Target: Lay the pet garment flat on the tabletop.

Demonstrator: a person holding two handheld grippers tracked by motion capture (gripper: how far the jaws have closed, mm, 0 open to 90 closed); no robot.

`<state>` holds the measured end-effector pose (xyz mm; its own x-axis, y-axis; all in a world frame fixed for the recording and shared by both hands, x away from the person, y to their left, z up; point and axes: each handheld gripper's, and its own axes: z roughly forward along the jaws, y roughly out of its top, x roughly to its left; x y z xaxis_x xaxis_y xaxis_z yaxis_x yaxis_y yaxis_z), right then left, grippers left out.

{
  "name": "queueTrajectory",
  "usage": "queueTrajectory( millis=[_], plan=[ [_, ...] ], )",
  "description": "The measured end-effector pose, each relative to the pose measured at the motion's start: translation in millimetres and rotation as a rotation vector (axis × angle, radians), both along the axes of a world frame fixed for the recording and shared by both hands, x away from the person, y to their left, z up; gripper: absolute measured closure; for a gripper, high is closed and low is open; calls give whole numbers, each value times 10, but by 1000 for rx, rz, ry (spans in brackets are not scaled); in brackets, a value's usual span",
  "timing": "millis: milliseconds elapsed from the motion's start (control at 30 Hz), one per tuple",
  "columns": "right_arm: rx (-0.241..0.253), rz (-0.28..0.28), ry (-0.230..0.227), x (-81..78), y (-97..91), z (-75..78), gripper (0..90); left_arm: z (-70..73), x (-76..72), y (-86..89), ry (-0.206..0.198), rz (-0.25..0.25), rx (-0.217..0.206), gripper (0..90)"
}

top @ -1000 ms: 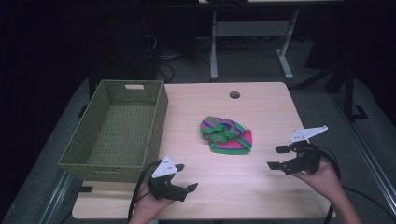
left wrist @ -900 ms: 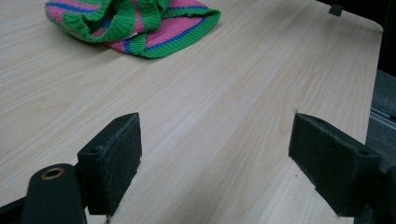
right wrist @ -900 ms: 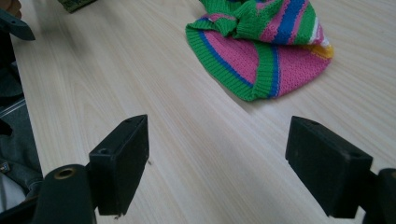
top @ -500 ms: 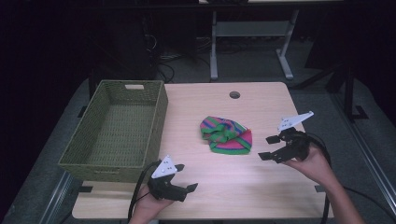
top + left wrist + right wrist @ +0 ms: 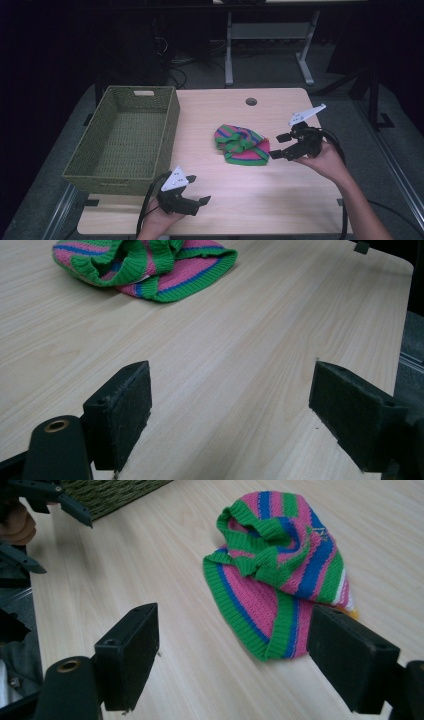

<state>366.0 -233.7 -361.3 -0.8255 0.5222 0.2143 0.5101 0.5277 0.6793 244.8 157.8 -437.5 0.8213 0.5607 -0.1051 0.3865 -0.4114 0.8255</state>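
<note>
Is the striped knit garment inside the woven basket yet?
No, the striped knit garment lies on the table, beside the woven basket.

The knitted cap [image 5: 242,145] lies crumpled on the table's bare wood in front of me, striped pink, green and blue with a green ribbed edge. It is folded over itself, flat on the surface, right of the middle.
</note>
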Motion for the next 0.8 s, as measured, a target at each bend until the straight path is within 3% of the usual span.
queueTrajectory(
  millis=[300,500,800],
  plan=[
    [-17,14,5,232,201,90,204,-2,8,-12,1,-6,-2,168],
    [-54,32,9,367,389,135,202,-4,18,-7,-2,-10,10,169],
    [-91,41,14,538,599,19,204,-12,16,-13,7,-3,-10,169]
  ],
)
